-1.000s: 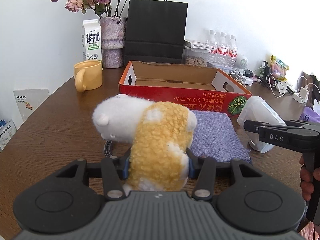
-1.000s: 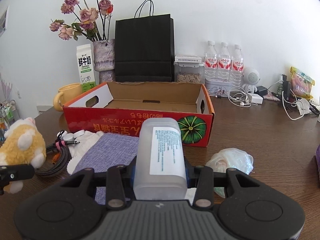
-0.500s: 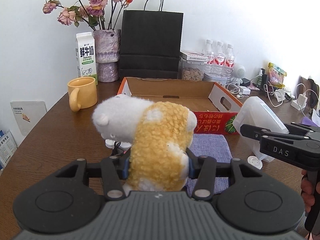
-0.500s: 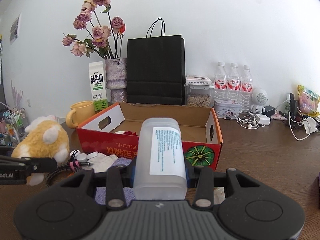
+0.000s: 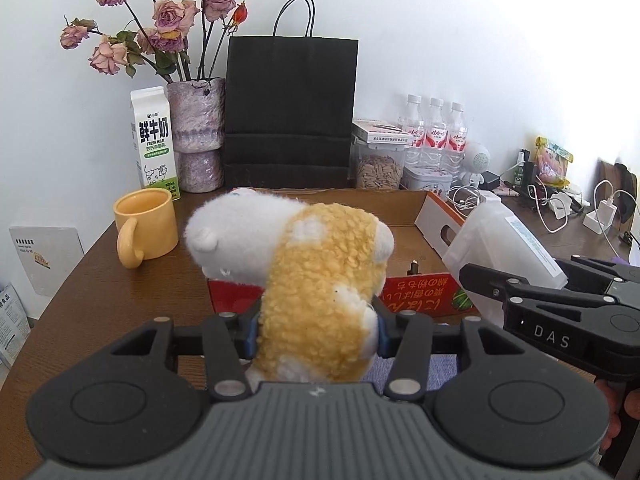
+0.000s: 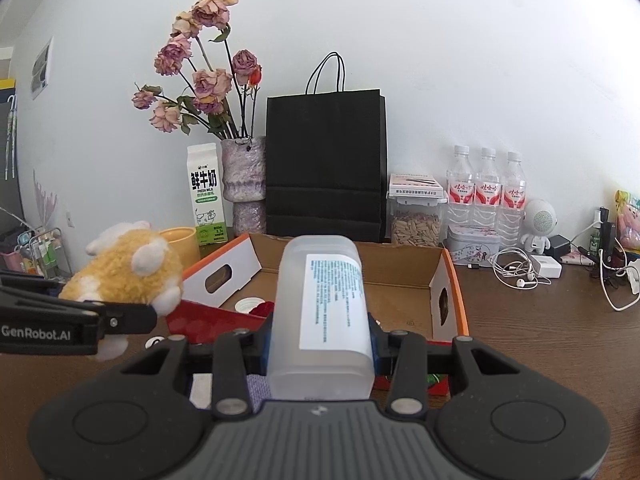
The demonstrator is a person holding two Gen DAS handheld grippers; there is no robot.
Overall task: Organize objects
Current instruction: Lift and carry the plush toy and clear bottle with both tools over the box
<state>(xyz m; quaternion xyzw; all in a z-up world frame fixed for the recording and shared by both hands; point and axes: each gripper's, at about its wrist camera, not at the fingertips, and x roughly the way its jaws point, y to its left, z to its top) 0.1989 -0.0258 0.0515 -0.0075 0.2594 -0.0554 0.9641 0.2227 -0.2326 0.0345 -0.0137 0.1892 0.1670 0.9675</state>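
Note:
My left gripper (image 5: 316, 330) is shut on a yellow and white plush toy (image 5: 312, 280) and holds it in the air over the near edge of the open red cardboard box (image 5: 424, 304). My right gripper (image 6: 320, 346) is shut on a translucent white plastic bottle (image 6: 320, 312) with a printed label, also raised at the box's near edge (image 6: 448, 288). The bottle (image 5: 504, 244) and right gripper show at the right of the left wrist view. The plush toy (image 6: 128, 272) shows at the left of the right wrist view. A white cap (image 6: 249, 303) and something red lie inside the box.
A yellow mug (image 5: 144, 232), milk carton (image 5: 154, 144), vase of dried roses (image 5: 196, 136) and black paper bag (image 5: 290, 112) stand behind the box. Water bottles (image 6: 486, 188), a seed jar (image 6: 416, 216), a tin, cables and chargers (image 6: 528, 272) sit at the back right. Purple cloth lies under the grippers.
Both grippers have risen and moved forward toward the box with their loads. The purple cloth has dropped below the view and the box's inside now shows.

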